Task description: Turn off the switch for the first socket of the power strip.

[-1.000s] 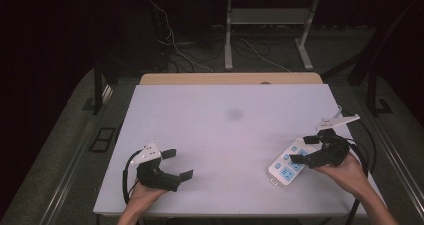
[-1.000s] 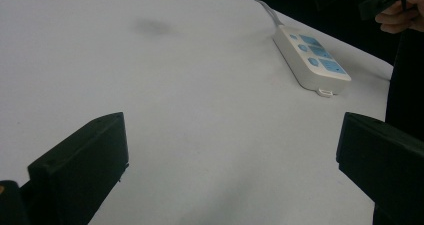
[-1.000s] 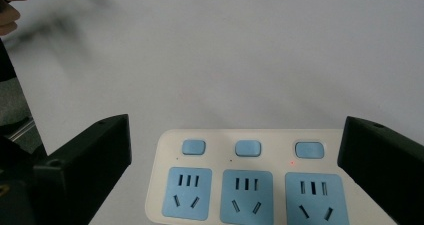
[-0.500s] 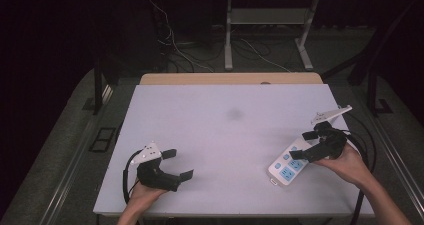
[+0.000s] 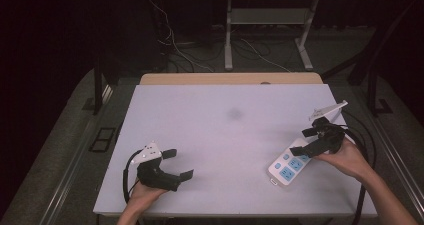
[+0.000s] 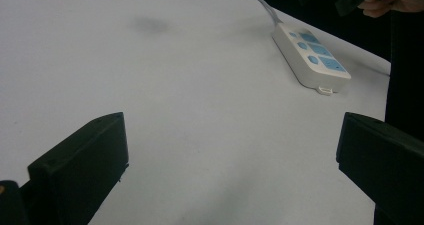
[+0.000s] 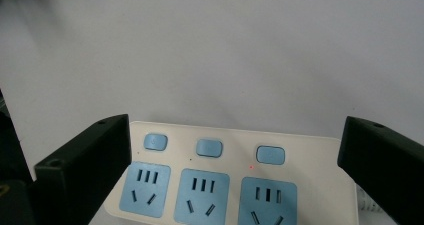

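Since the earlier frame, only the right gripper (image 5: 320, 137) has shifted, rising slightly above the power strip (image 5: 292, 161). Left gripper (image 5: 172, 165): resting near the table's (image 5: 225, 135) front-left edge, jaws apart. Power strip: near the front-right edge; blue sockets, three blue buttons, no legible lettering. Right gripper: jaws apart.

There are no words, numbers or brand names to read in these pictures. The power strip (image 7: 220, 177) has blue sockets and blue buttons, but nothing is written on them. A tiny red light glows by one button, and it is not a sign or a letter. The white table (image 5: 220, 120) is plain, with just a gray smudge.
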Action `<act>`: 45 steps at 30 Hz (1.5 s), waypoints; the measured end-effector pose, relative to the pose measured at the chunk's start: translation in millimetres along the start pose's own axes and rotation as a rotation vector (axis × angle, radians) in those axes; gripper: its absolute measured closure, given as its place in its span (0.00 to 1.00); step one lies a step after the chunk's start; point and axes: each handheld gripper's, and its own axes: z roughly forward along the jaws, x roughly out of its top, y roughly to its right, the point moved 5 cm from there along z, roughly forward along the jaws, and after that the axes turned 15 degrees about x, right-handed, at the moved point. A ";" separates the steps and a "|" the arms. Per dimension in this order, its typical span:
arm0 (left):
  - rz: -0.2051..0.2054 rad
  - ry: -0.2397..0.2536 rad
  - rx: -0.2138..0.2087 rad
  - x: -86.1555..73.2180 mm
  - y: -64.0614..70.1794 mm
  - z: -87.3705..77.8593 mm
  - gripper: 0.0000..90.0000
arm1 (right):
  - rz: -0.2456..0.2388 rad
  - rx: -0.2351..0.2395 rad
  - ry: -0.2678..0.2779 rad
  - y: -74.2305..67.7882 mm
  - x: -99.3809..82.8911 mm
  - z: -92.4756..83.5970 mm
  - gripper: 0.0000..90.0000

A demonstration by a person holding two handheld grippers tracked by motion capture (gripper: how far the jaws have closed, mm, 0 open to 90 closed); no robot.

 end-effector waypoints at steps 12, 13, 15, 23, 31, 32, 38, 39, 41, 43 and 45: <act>0.004 -0.005 -0.002 -0.8 0.1 1.3 0.00 | 0.010 0.016 -0.005 9.3 -1.9 -1.4 0.44; 0.003 -0.004 -0.002 -0.8 0.2 1.5 0.00 | 0.018 0.019 -0.007 9.7 -2.2 -1.3 0.47; 0.003 -0.004 -0.002 -0.9 0.1 1.6 0.00 | 0.021 0.014 -0.008 10.9 -2.7 -1.3 0.53; 0.004 -0.006 -0.001 -1.2 -0.1 1.9 0.00 | 0.022 -0.005 -0.016 15.9 -4.9 -1.0 0.76; 0.006 -0.008 0.003 -1.5 -0.7 1.8 0.00 | 0.020 0.020 -0.031 22.0 -5.3 3.2 0.96; 0.007 -0.009 0.002 -1.5 -0.8 1.9 0.00 | 0.017 0.021 -0.034 22.6 -5.3 4.3 0.98; 0.009 -0.010 0.003 -1.6 -0.9 2.2 0.00 | 0.018 0.022 -0.052 27.4 -5.3 9.3 1.00; 0.009 -0.011 0.003 -1.6 -0.9 2.2 0.00 | 0.017 0.023 -0.053 28.5 -5.3 10.0 1.00; 0.010 -0.011 0.003 -1.6 -1.1 2.1 0.00 | 0.020 0.023 -0.056 29.3 -5.3 10.8 1.00; 0.008 -0.011 0.003 -1.6 -1.3 2.1 0.00 | 0.020 0.022 -0.056 31.0 -5.2 11.7 1.00; 0.009 -0.012 0.003 -1.6 -1.5 2.3 0.00 | 0.022 0.022 -0.058 32.0 -5.3 12.6 1.00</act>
